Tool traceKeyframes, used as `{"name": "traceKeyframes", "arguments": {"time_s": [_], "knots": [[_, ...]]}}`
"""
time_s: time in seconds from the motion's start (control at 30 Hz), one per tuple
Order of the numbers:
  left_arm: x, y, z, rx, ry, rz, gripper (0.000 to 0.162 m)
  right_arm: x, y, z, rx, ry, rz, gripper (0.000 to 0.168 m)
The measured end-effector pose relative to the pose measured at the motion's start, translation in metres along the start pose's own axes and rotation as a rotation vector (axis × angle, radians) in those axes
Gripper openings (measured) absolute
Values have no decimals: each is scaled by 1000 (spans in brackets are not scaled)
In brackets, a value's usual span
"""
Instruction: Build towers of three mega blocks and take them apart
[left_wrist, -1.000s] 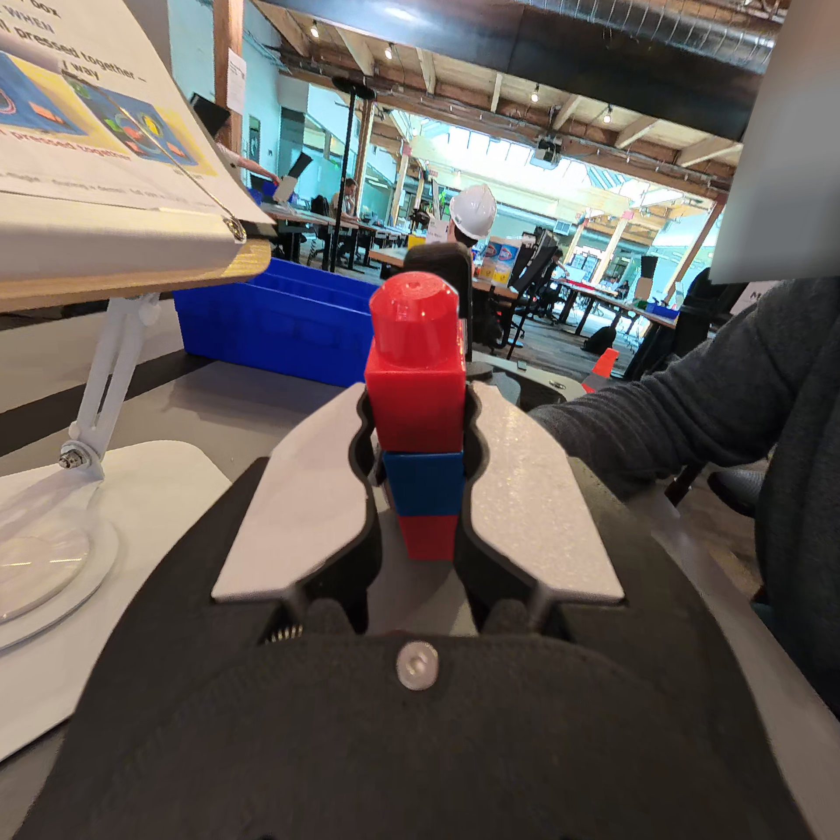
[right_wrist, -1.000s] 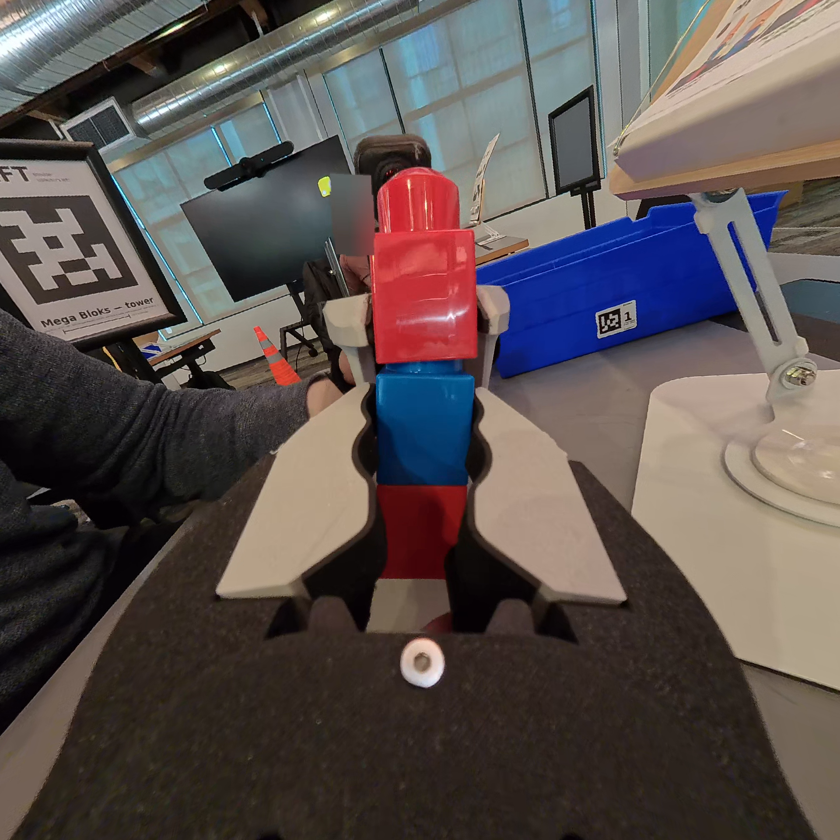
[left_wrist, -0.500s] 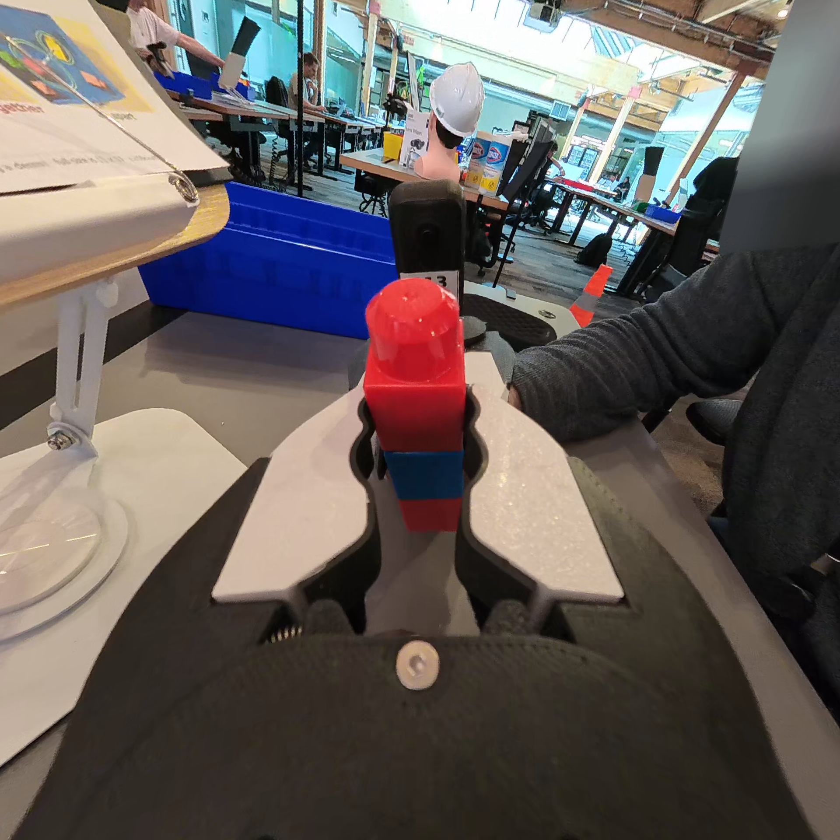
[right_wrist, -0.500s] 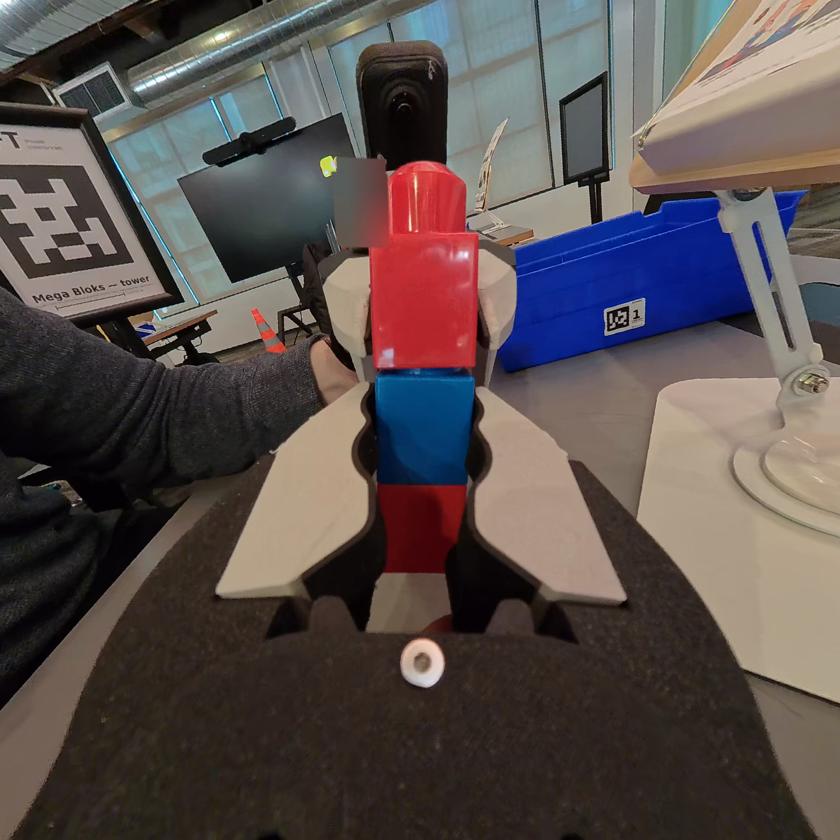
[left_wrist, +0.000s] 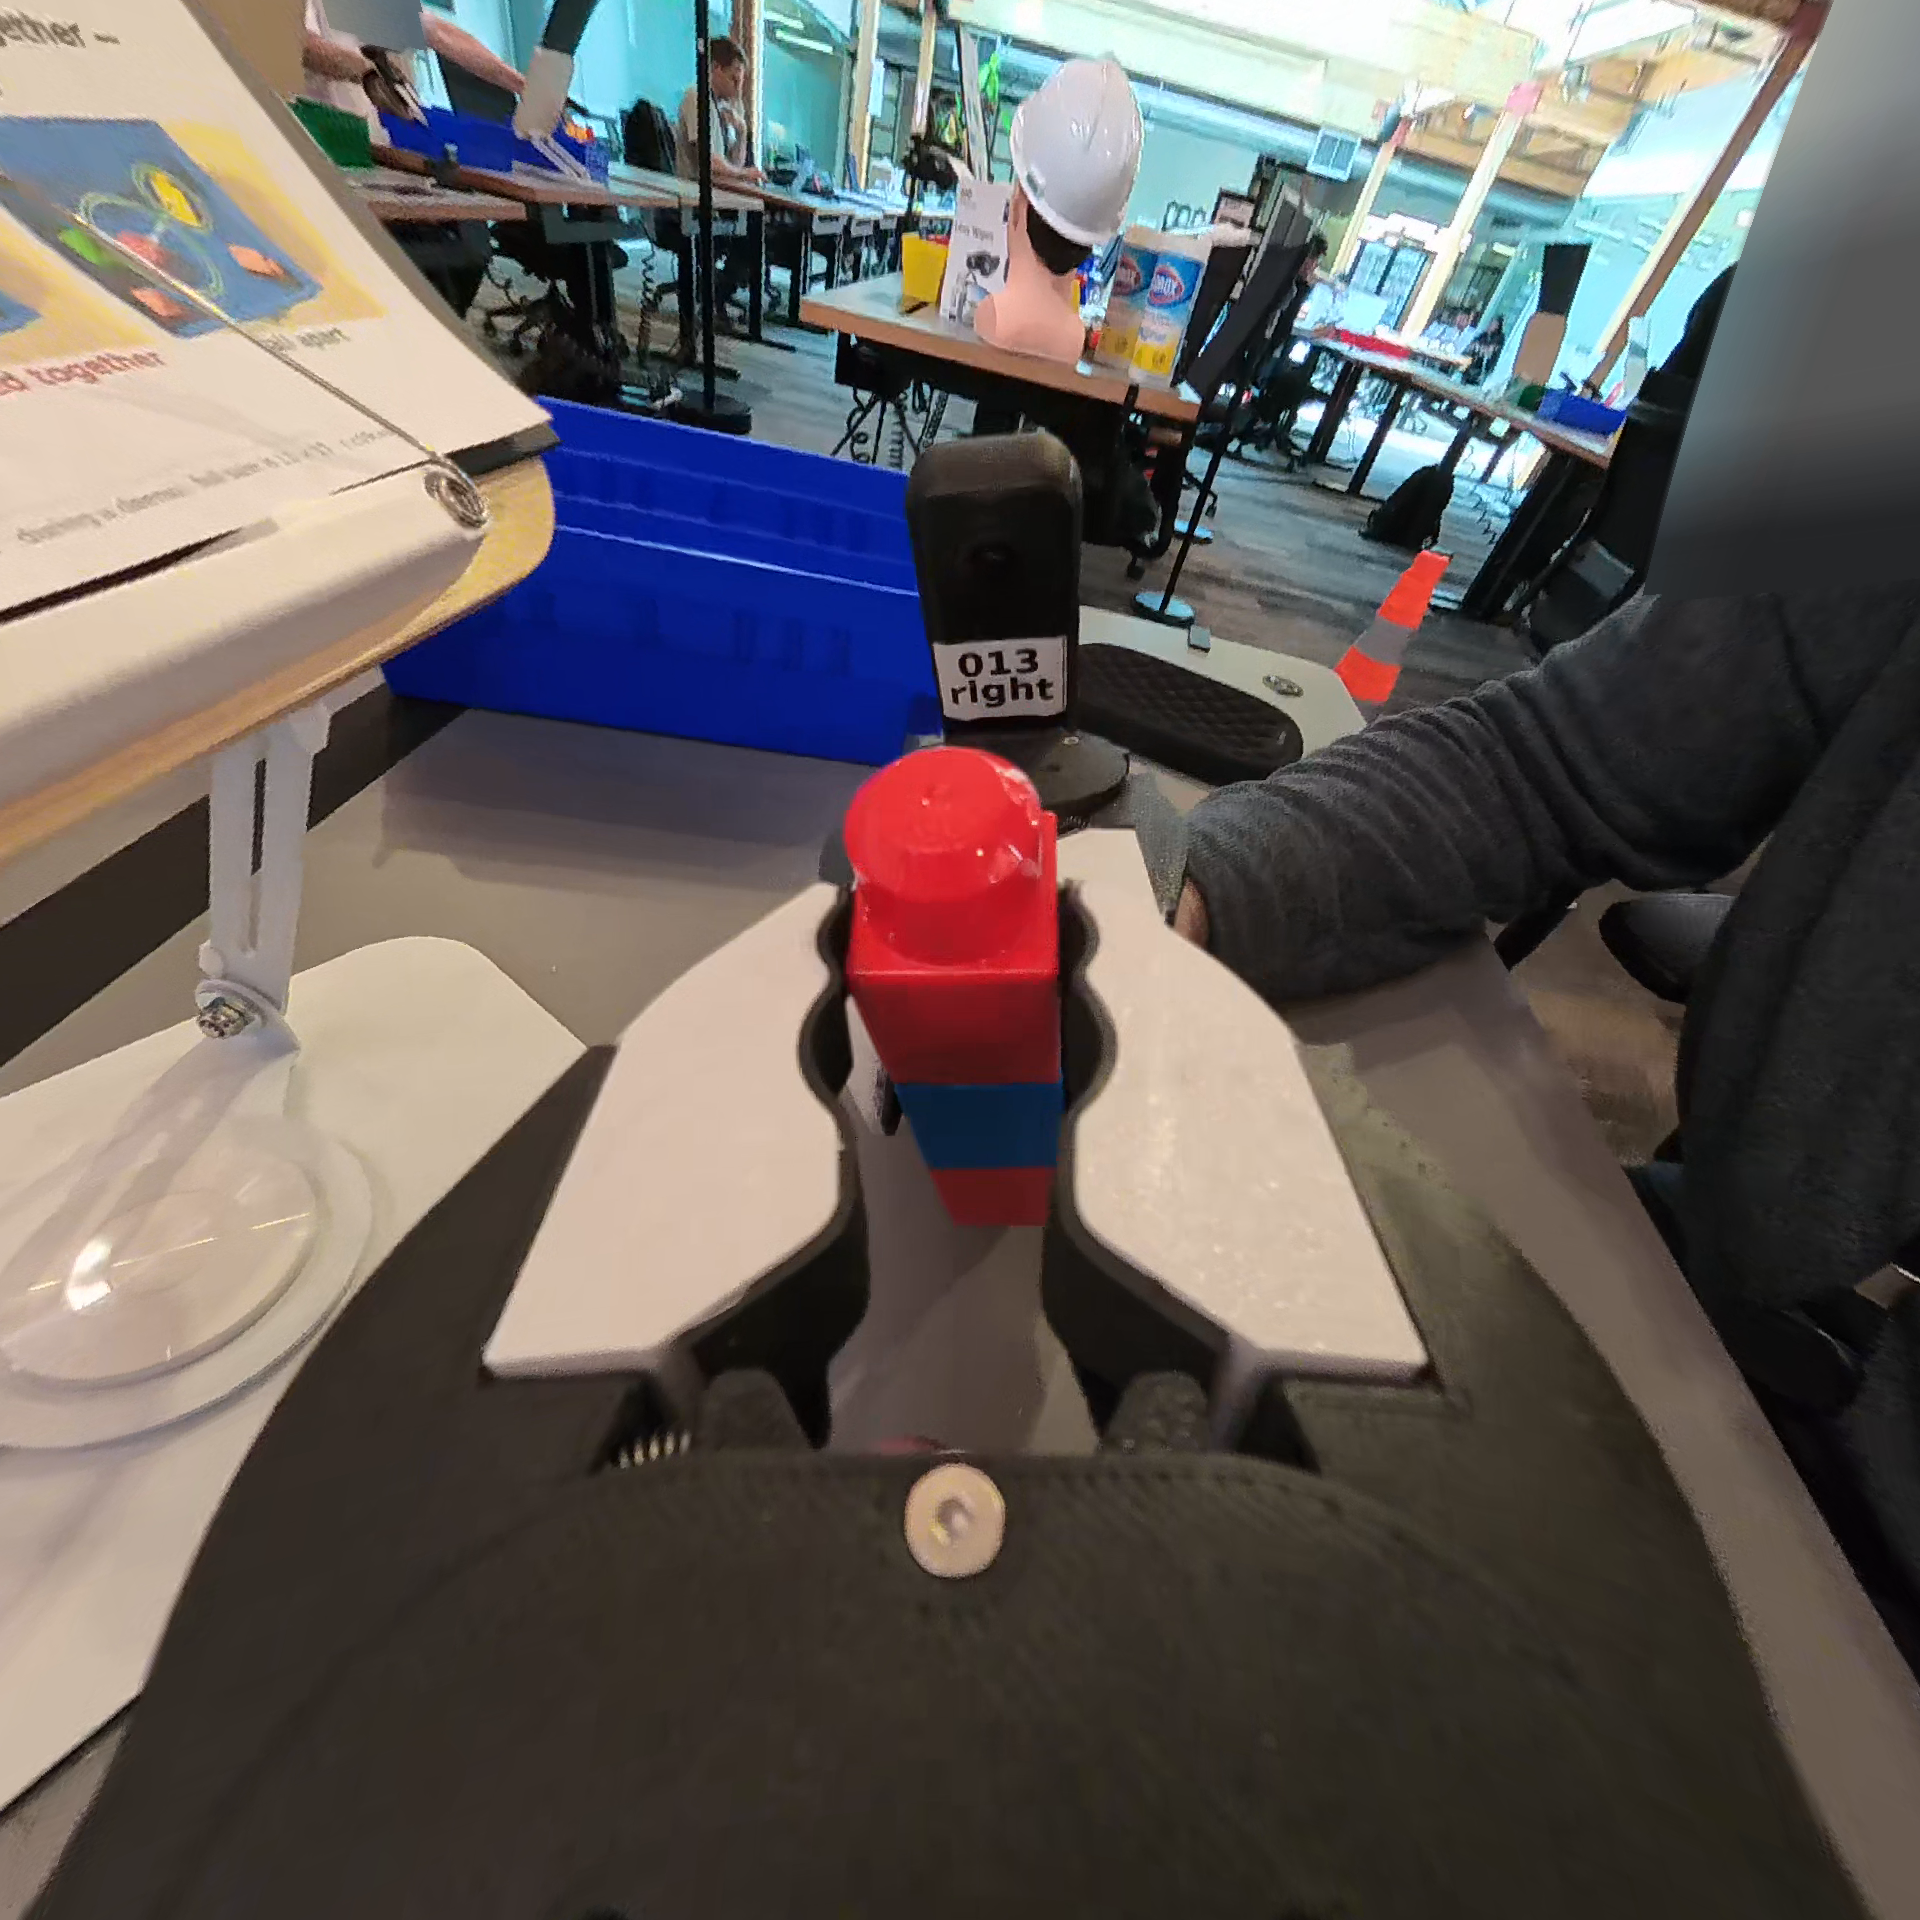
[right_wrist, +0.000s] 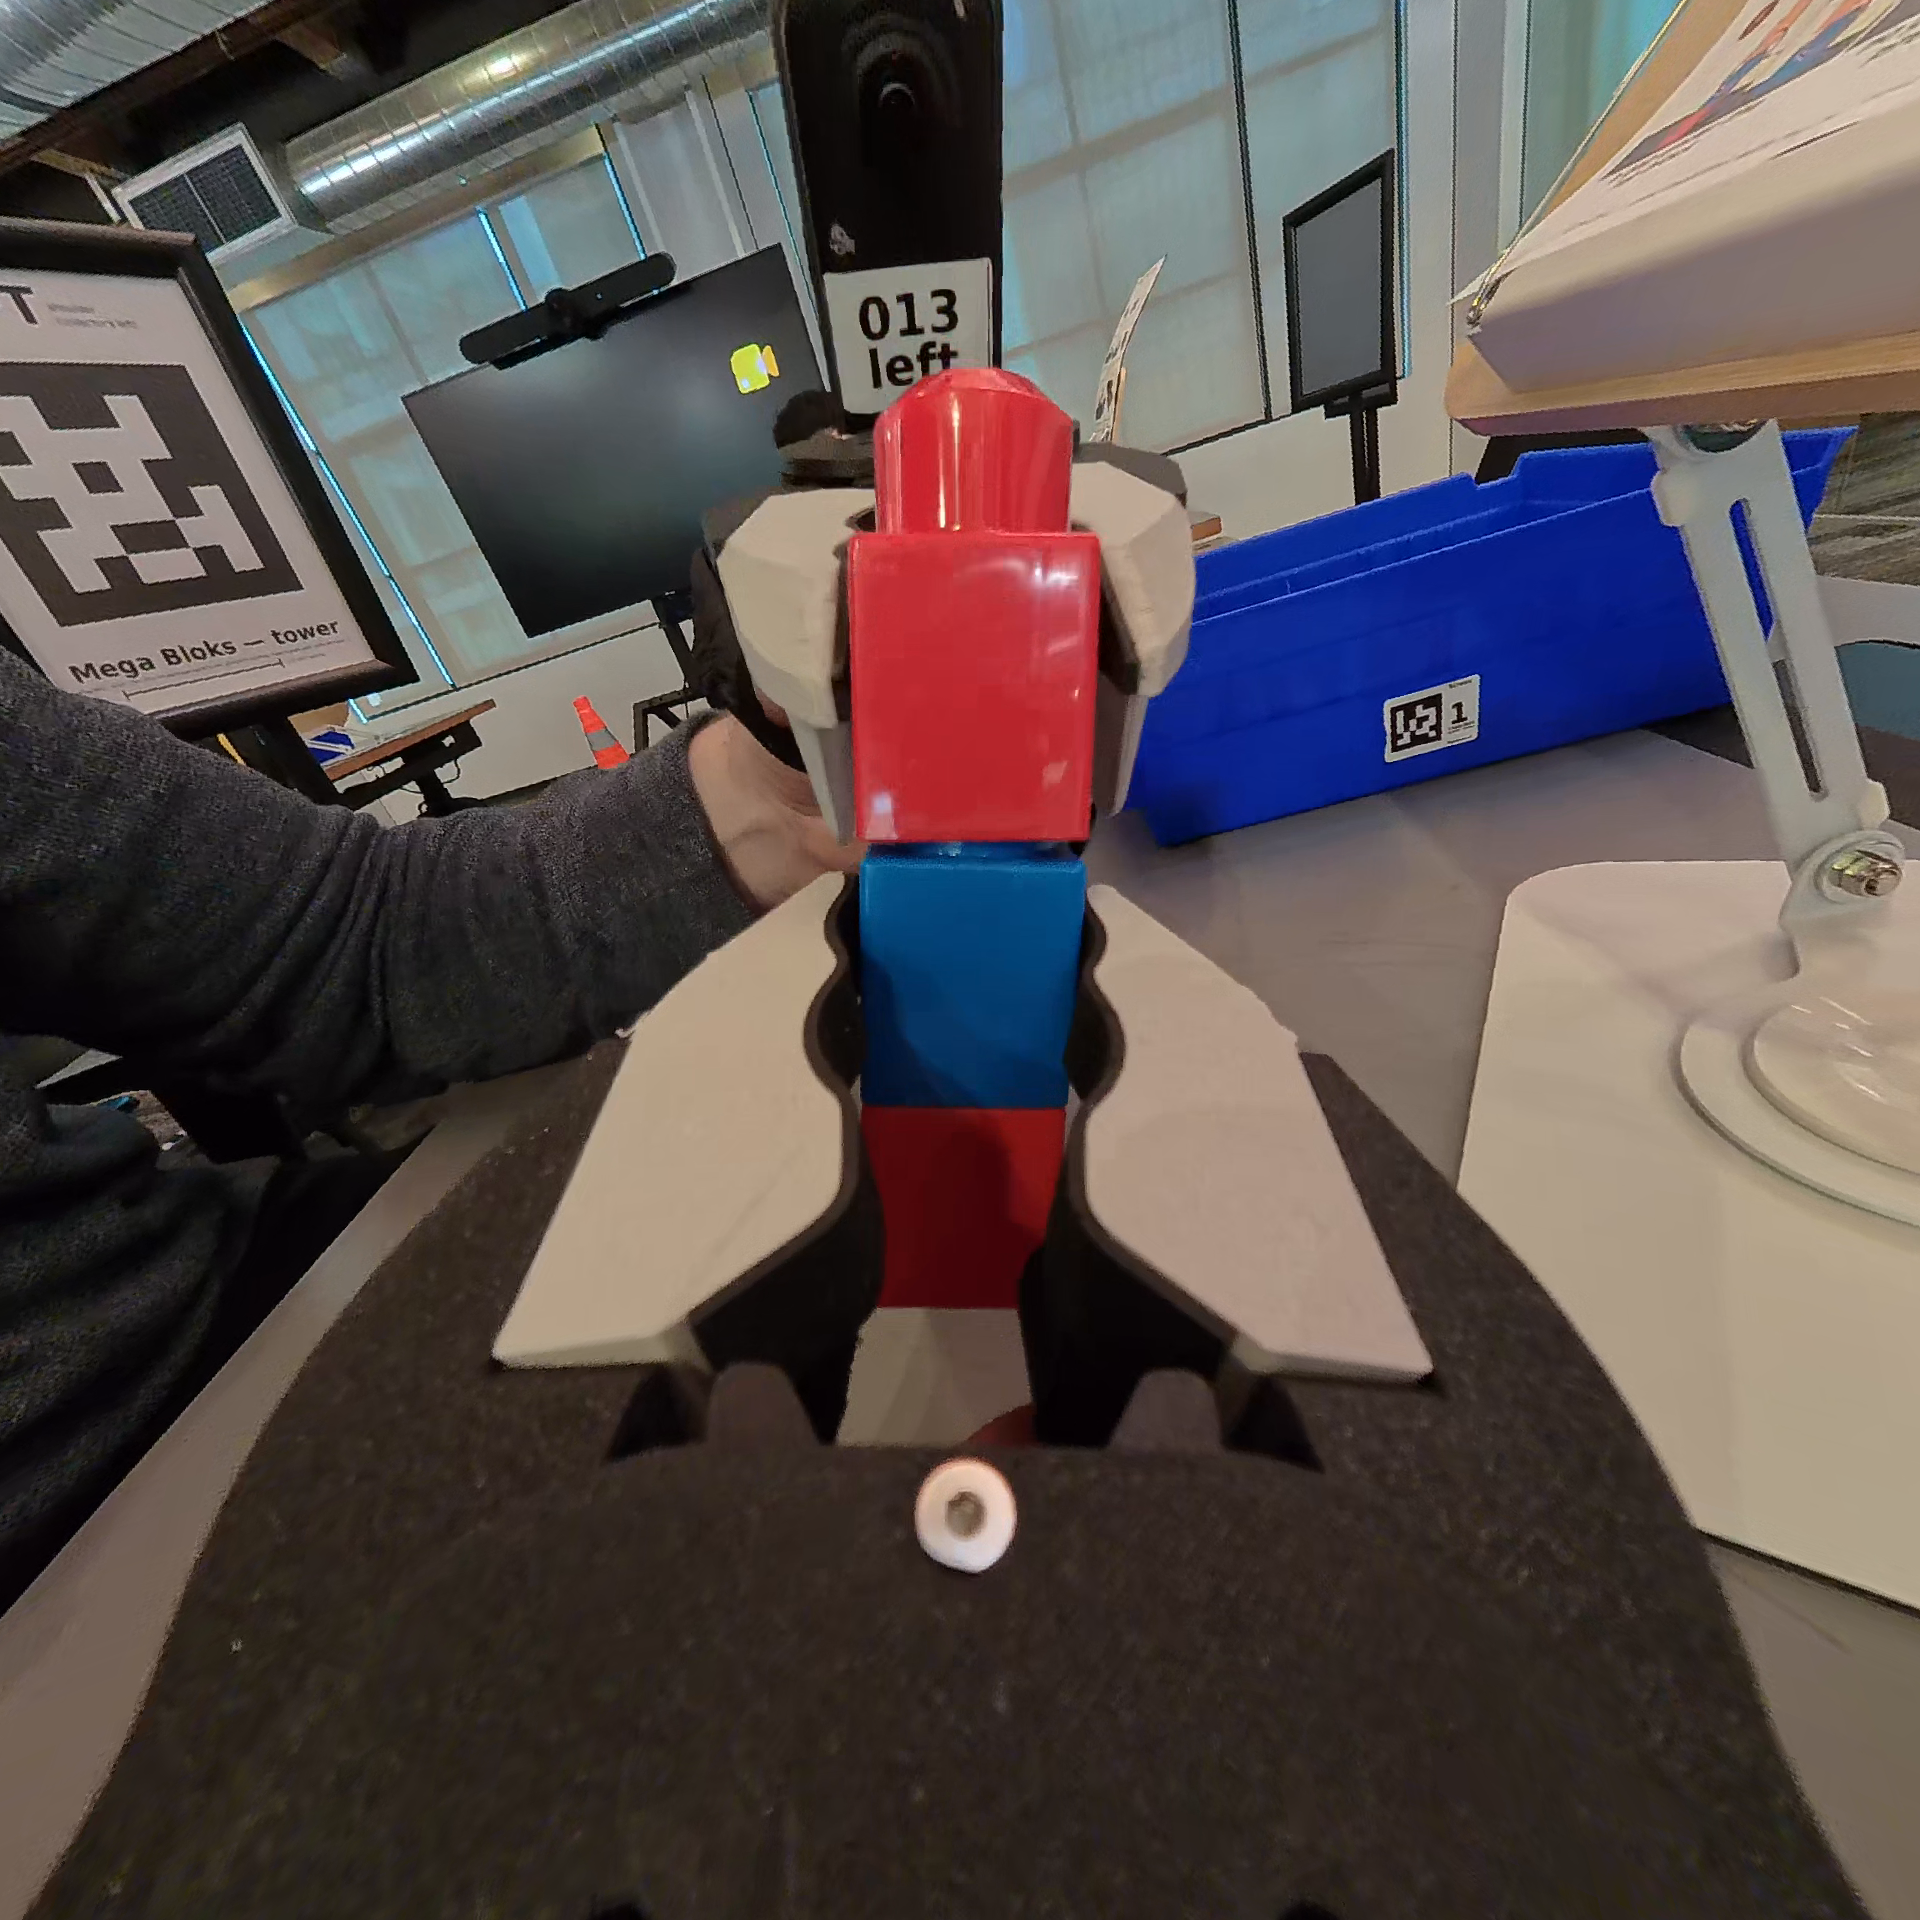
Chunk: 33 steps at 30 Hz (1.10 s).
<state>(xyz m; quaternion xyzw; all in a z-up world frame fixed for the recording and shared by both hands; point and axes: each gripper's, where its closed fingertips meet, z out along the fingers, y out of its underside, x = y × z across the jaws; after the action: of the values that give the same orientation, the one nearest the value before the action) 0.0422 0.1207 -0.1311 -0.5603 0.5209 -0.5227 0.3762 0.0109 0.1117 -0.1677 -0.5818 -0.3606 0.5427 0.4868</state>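
Observation:
A three-block tower stands between my two grippers: a top red block (left_wrist: 951, 997) (right_wrist: 971, 686), a blue block (left_wrist: 987, 1127) (right_wrist: 966, 987) and a bottom red block (left_wrist: 992, 1195) (right_wrist: 961, 1205). My left gripper (left_wrist: 954, 987) is shut on the top red block. Its grey fingers (right_wrist: 779, 603) show around that block in the right wrist view. My right gripper (right_wrist: 971, 997) is shut on the blue block. A thin gap shows between the top red block and the blue block. The tower's foot is hidden behind my right gripper.
A blue bin (left_wrist: 675, 623) (right_wrist: 1455, 644) stands at the back of the grey table. A white document stand (left_wrist: 239, 935) (right_wrist: 1766, 707) with a round base is beside the tower. A person's grey sleeve (left_wrist: 1558, 779) (right_wrist: 312, 935) reaches in. A framed marker sign (right_wrist: 135, 520) stands behind. The gap from one gripper's tips to the other's is roughly 4 cm.
My left gripper has tipped and risen with the top red block, so its view looks down more. A thin gap has opened above the blue block. My right gripper keeps its hold.

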Motion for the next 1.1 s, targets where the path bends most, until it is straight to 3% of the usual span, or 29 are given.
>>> {"name": "traceKeyframes", "arguments": {"time_s": [0.3, 1.1], "knots": [[-1, 6, -1, -84, 1, -31, 37, 1, 2, 1, -14, 5, 0, 35], [2, 10, 3, -81, -24, -3, 37, 0, 7, 2, -50, 6, -4, 34]]}}
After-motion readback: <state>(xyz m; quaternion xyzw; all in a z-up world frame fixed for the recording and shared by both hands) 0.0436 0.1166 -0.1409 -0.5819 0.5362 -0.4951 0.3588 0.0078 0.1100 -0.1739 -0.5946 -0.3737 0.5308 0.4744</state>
